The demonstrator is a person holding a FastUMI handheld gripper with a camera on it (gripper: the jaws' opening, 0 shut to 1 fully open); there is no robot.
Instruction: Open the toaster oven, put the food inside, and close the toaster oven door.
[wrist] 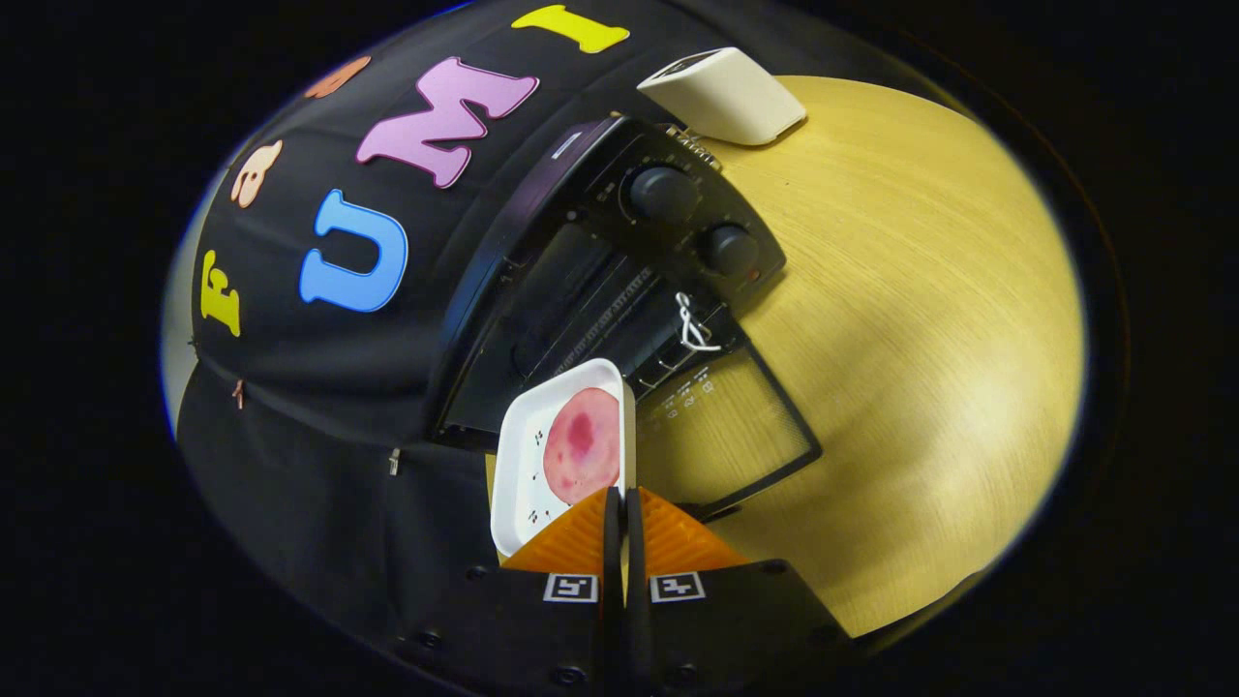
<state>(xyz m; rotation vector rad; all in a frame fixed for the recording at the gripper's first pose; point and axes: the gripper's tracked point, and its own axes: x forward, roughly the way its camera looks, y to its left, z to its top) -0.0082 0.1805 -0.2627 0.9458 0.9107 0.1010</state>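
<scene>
Gripper view, one frame, tilted. Item: gripper [622, 503], fingers drawn close together, clamped on the edge of a white tray [542, 455]; both fingers appeared to press on the tray's rim, the tray standing edge-on between them and reaching forward from the tips. Item: food [582, 445], a round pink slice with a darker centre, lying on the tray just ahead of the fingertips. Item: toaster oven [619, 281], black, directly beyond the tray; two knobs on its control panel, a wire rack visible in the cavity. Item: oven door [736, 436], glass-paned, swung fully down and lying flat over the table, beside the tray and just ahead of the fingers; a white cord [694, 324] was tied at its handle. Item: wooden table [920, 319], pale, bearing the oven. Item: white box-shaped appliance [726, 94], beyond the oven, apart from it. Progress, judged: opening was done, since the door lay down. Loading was in hand: the tray was held at the cavity's mouth, its far end near the opening, though whether it had crossed the threshold could not be told. Left to do: seat the tray on the rack, release it, draw back, lift the door shut.
</scene>
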